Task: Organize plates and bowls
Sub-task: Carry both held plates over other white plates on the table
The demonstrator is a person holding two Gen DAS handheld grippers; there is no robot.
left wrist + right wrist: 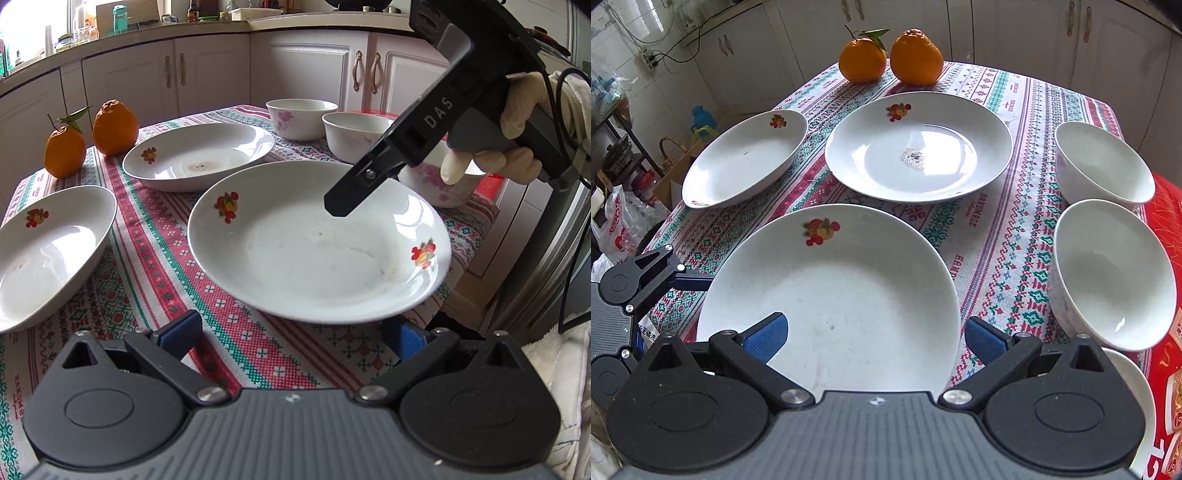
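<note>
We are bringing the right gripper (875, 338), fingers apart, over the nearest plate (842, 295) on the bench (997, 236); left gripper (291, 334) is open too. Better to grip the rim squarely.

Three plates, three bowls and two fruits set out on the table (1027, 236).

Seen from the right gripper (875, 332), the nearest plate (834, 295) lies directly ahead between its fingers. Beyond it sits a second plate (919, 147), with a third plate (746, 158) to the left of that. Two oranges (890, 55) stand side by side at the far edge. Right of the tool, a near bowl (1112, 273) sits before a farther bowl (1104, 162); a third bowl (1134, 391) lies closest, partly hidden.
</note>
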